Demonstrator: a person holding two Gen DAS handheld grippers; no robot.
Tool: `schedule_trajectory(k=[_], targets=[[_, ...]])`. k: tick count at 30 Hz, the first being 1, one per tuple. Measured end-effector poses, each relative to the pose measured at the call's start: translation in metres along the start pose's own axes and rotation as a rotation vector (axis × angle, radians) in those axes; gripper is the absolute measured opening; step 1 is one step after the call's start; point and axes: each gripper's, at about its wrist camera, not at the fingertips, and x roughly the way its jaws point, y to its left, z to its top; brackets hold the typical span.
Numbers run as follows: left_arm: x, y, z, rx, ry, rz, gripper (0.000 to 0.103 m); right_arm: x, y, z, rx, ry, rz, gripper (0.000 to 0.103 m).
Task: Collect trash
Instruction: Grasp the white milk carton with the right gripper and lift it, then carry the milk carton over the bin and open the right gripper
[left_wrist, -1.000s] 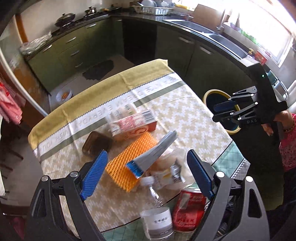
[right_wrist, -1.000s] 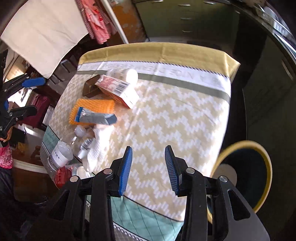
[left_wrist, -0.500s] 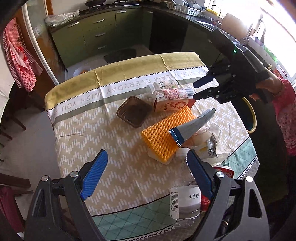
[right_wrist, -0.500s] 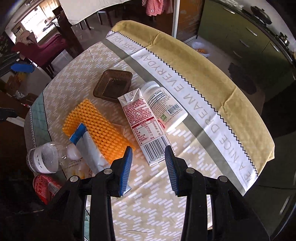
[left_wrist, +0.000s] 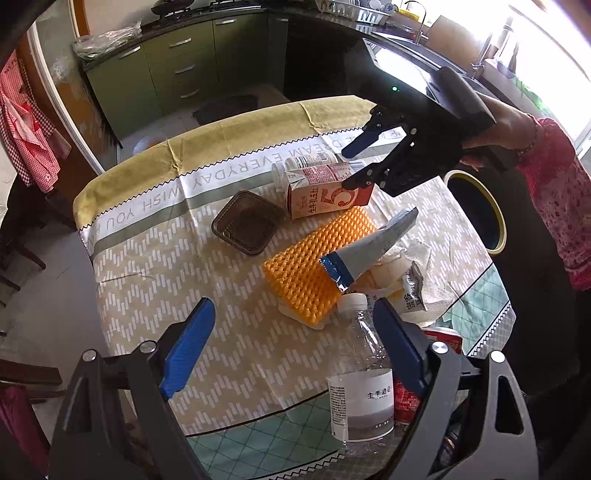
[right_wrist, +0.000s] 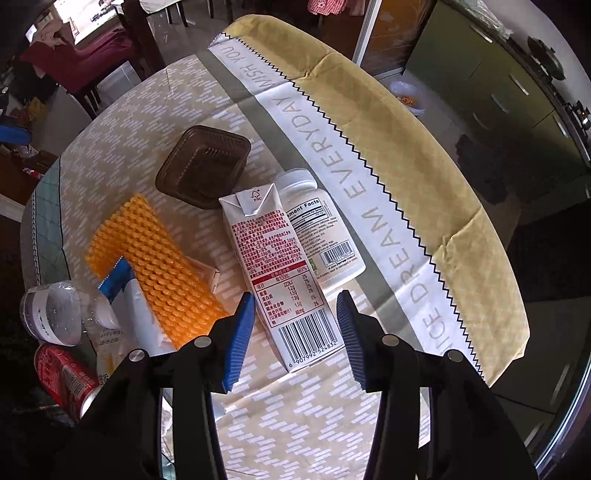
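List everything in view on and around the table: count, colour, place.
milk carton: 1, white and red, lying mid-table
pill bottle: 1, white, against the carton
plastic tray: 1, brown, beside the carton's top
foam net: 1, orange, mid-table
snack wrapper: 1, silver-blue, on the net
water bottle: 1, clear, near edge
can: 1, red, near edge
bin: 1, yellow-rimmed, beside table
tablecloth: 1, yellow-beige
left gripper: open, above cloth
right gripper: opening over carton, not gripping
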Motion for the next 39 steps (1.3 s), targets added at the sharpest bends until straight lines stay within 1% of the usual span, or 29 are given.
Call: schedule_trajectory(k=[3, 6, 11, 12, 16, 20, 23, 25, 28, 31, 34, 35, 36, 38, 39], targets=[[0.0, 0.0, -0.002, 0.005, 0.004, 0.0, 0.083, 0.006, 0.0, 0.001, -0.006, 0.026, 0.022, 0.048], [0.001, 0.0, -0.003, 0.01, 0.008, 0.0, 0.083, 0.013, 0.005, -0.003, -0.031, 0.071, 0.071, 0.048], [0.002, -0.001, -0.004, 0.019, 0.008, -0.004, 0.083, 0.024, 0.004, -0.001, -0.002, 0.065, 0.078, 0.048], [0.003, -0.002, -0.004, 0.017, 0.008, -0.006, 0.083, 0.028, 0.004, 0.0, 0.004, 0.062, 0.071, 0.044], [0.003, -0.002, -0.006, 0.019, 0.01, -0.006, 0.083, 0.024, 0.003, -0.007, 0.05, -0.002, 0.048, 0.038], [0.0, -0.002, -0.007, 0.016, 0.002, -0.006, 0.083, -0.002, -0.004, -0.034, 0.136, -0.09, 0.052, 0.037], [-0.001, -0.005, -0.008, 0.016, -0.007, -0.014, 0.083, -0.031, -0.011, -0.066, 0.235, -0.17, 0.057, 0.037], [-0.001, -0.009, -0.009, 0.022, -0.01, -0.022, 0.083, -0.05, -0.013, -0.096, 0.311, -0.212, 0.03, 0.037], [0.0, -0.017, -0.01, 0.038, -0.012, -0.036, 0.083, -0.075, -0.013, -0.151, 0.44, -0.26, -0.014, 0.037], [0.001, -0.028, -0.009, 0.06, -0.015, -0.048, 0.083, -0.087, -0.019, -0.215, 0.59, -0.279, -0.068, 0.037], [0.003, -0.035, -0.007, 0.073, -0.015, -0.055, 0.083, -0.089, -0.03, -0.283, 0.754, -0.267, -0.128, 0.037], [0.004, -0.038, -0.007, 0.077, -0.014, -0.057, 0.083, -0.085, -0.037, -0.304, 0.808, -0.257, -0.135, 0.037], [0.005, -0.04, -0.006, 0.081, -0.013, -0.059, 0.083, -0.079, -0.04, -0.324, 0.858, -0.241, -0.141, 0.037], [0.007, -0.044, -0.004, 0.088, -0.01, -0.058, 0.083, -0.064, -0.05, -0.358, 0.936, -0.196, -0.191, 0.037], [0.007, -0.046, -0.003, 0.091, -0.008, -0.058, 0.083, -0.056, -0.055, -0.377, 0.968, -0.176, -0.199, 0.037]])
